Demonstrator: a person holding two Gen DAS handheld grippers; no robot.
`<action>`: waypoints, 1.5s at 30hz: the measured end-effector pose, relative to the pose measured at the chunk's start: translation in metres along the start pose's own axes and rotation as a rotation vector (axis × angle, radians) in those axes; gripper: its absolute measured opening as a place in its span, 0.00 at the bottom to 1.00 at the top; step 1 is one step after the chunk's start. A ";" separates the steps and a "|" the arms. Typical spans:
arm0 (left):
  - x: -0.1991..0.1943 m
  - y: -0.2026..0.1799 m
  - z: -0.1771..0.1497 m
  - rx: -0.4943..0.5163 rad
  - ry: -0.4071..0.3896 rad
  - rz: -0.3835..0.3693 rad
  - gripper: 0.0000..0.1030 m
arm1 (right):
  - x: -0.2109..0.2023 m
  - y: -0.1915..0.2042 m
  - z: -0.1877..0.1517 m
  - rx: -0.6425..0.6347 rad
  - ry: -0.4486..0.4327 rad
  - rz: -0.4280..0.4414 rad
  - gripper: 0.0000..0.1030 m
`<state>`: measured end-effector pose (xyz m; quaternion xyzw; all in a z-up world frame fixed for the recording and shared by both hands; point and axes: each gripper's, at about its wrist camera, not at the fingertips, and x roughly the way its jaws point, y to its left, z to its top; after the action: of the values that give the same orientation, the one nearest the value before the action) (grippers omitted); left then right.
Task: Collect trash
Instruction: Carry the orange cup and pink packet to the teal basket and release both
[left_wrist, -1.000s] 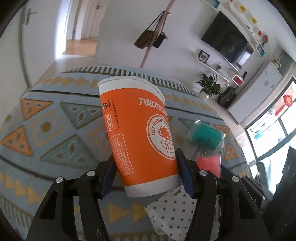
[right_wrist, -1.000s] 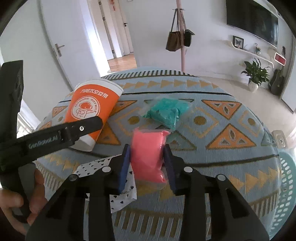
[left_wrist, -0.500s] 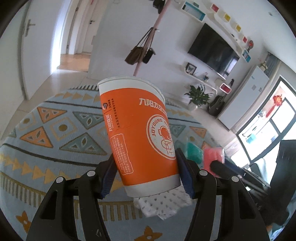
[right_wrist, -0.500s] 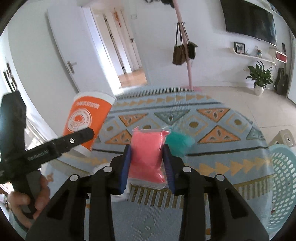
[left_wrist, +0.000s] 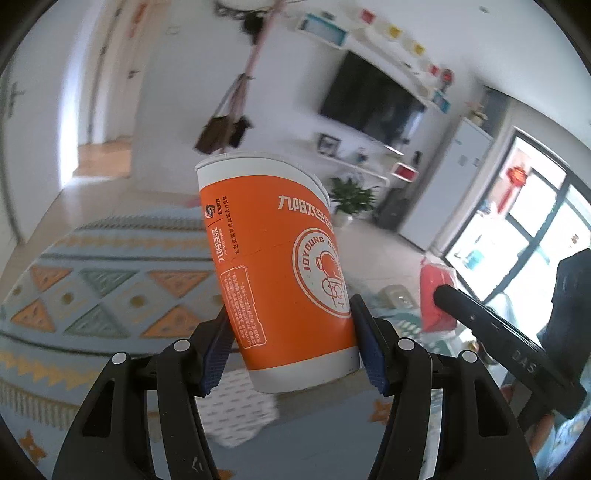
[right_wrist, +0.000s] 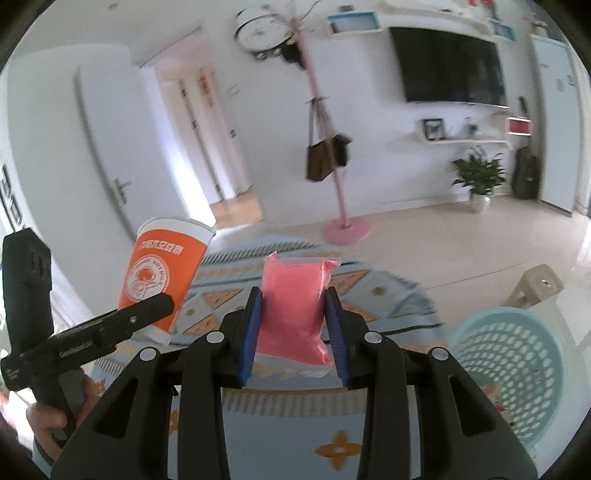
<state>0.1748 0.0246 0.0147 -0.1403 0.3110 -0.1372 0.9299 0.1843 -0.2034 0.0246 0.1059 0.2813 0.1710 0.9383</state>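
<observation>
My left gripper (left_wrist: 291, 321) is shut on an orange paper cup (left_wrist: 273, 258) with a white rim and holds it upright, high above the rug. The cup also shows at the left of the right wrist view (right_wrist: 162, 273). My right gripper (right_wrist: 293, 306) is shut on a pink plastic packet (right_wrist: 293, 302), lifted off the rug; the packet also shows at the right of the left wrist view (left_wrist: 436, 295). A white dotted paper (left_wrist: 240, 417) lies on the rug below the cup. The teal packet is hidden.
A teal perforated basket (right_wrist: 513, 373) stands on the floor at the lower right. A patterned blue and orange rug (left_wrist: 92, 291) covers the floor. A pink coat stand (right_wrist: 343, 206) with bags, a potted plant (right_wrist: 478, 181) and a wall TV (right_wrist: 447, 70) are beyond.
Both grippers have risen well above the rug with the cup and the pink packet held. The view tilted up toward the room, and the basket came closer at the right.
</observation>
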 end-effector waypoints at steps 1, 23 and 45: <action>0.003 -0.011 0.001 0.016 -0.001 -0.015 0.57 | -0.007 -0.009 0.002 0.009 -0.017 -0.022 0.30; 0.143 -0.181 -0.046 0.249 0.181 -0.196 0.57 | -0.030 -0.207 -0.043 0.223 0.014 -0.483 0.30; 0.183 -0.172 -0.075 0.249 0.290 -0.194 0.75 | -0.009 -0.240 -0.085 0.302 0.128 -0.528 0.43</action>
<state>0.2403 -0.2101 -0.0817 -0.0326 0.4074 -0.2823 0.8679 0.1918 -0.4184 -0.1118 0.1563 0.3797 -0.1158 0.9045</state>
